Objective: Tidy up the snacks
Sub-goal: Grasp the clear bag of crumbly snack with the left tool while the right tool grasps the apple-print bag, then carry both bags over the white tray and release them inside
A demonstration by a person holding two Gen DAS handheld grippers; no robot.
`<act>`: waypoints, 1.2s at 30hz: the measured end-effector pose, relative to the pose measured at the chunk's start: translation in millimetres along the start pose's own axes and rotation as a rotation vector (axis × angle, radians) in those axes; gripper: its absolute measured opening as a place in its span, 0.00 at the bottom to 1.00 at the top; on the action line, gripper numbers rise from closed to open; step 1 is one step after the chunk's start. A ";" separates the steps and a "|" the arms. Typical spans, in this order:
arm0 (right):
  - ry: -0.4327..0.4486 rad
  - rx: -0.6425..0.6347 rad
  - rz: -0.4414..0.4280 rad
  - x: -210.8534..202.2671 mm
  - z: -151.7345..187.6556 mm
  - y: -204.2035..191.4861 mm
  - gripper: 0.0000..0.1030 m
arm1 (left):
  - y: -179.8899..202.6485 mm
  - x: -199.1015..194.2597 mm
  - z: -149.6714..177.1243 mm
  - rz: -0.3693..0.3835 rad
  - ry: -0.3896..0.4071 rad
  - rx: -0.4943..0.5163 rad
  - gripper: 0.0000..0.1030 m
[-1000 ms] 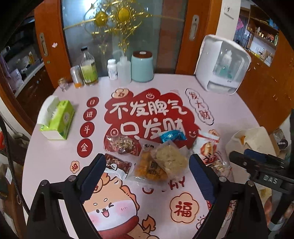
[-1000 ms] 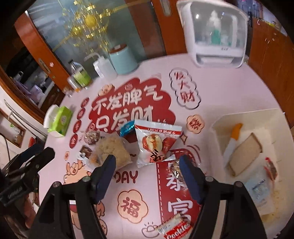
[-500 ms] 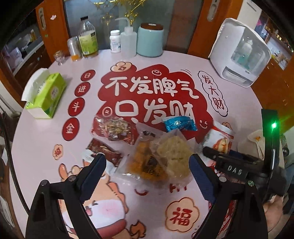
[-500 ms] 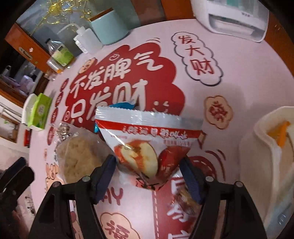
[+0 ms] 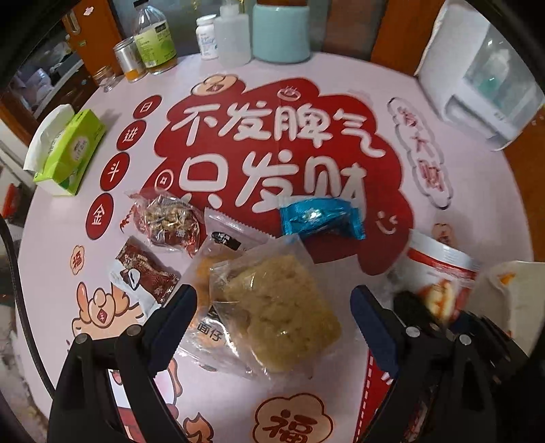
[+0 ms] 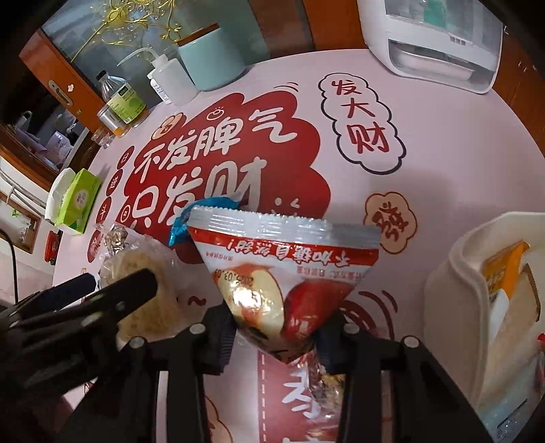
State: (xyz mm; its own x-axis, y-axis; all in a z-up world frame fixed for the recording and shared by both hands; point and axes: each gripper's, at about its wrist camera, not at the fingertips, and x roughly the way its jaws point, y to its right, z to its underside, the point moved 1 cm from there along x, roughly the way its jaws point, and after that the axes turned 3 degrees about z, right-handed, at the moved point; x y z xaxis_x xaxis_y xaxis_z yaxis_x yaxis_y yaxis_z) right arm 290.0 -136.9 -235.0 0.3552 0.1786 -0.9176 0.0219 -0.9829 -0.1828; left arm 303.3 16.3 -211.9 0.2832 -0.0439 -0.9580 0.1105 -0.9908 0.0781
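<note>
Between the fingers of the right gripper [image 6: 272, 340] sits the bottom of a red and white snack bag [image 6: 286, 272] with a picture of an apple slice and a red date on it. The fingers have just been closing, and now both press on the bag and hold it. The bag stands up from the fingers, with its silver top edge away from them. Behind it a blue wrapper [image 6: 207, 208] peeks out. To the right stands a white box [image 6: 453, 272] with an orange packet [image 6: 504, 269] and other snacks inside.

The left gripper [image 5: 272, 306] has its fingers wide open and holds nothing. Between them, down on the surface [image 5: 477, 191], lies a clear bag with a pale crumbly cake [image 5: 282, 313]. That bag lies partly over another clear bag with an orange snack [image 5: 204, 269] in it. Near the left finger lies a dark brown packet [image 5: 143, 272]. Farther up is a red bag of nuts [image 5: 167, 221], and the blue wrapper [image 5: 320, 218] lies beyond the cake.

The surface is pink with big red and white writing. A green tissue box [image 5: 68, 150] sits at its left edge. At the back stand some bottles [image 5: 153, 37] and a pale blue jar [image 5: 281, 30]. A white machine [image 5: 477, 75] stands at the back right.
</note>
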 end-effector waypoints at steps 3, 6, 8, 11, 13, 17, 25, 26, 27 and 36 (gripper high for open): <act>0.002 -0.008 -0.009 -1.7 2.8 1.1 0.38 | -2.4 11.0 0.4 -0.032 -0.036 -0.030 0.78; 0.004 -0.011 -0.025 -3.8 4.5 1.9 0.38 | -4.3 14.2 4.6 0.001 -0.053 -0.033 0.54; 0.005 -0.010 -0.033 -5.0 4.6 3.0 0.38 | -2.3 9.6 6.7 0.007 -0.042 -0.009 0.47; 0.013 -0.010 -0.050 -9.2 5.6 4.8 0.37 | -2.6 -1.3 12.3 0.025 -0.008 0.006 0.40; 0.019 -0.012 -0.067 -14.8 6.2 5.1 0.37 | -5.7 -14.8 18.5 0.053 0.020 0.011 0.39; 0.051 -0.020 -0.094 -34.3 8.3 2.5 0.36 | -15.0 -47.3 28.6 0.091 0.076 0.017 0.39; 0.165 -0.038 -0.152 -102.1 21.3 -9.2 0.36 | -40.2 -147.5 54.5 0.127 0.263 0.059 0.38; 0.187 -0.047 -0.158 -114.1 25.6 -11.8 0.36 | -40.8 -155.0 57.2 0.118 0.282 0.070 0.38; 0.197 -0.050 -0.162 -120.3 28.0 -12.7 0.36 | -40.5 -166.2 61.4 0.105 0.307 0.086 0.39; 0.359 -0.117 -0.129 -202.9 68.6 -19.0 0.36 | -10.5 -238.6 81.8 0.148 0.444 0.227 0.39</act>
State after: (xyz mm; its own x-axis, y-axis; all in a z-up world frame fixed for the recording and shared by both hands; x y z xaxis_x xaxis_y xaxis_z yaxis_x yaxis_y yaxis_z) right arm 153.4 -151.4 -69.6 0.6460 0.2945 -0.7043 0.1866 -0.9555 -0.2284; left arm 156.7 26.7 -6.7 0.6624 -0.1760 -0.7282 -0.1569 -0.9831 0.0948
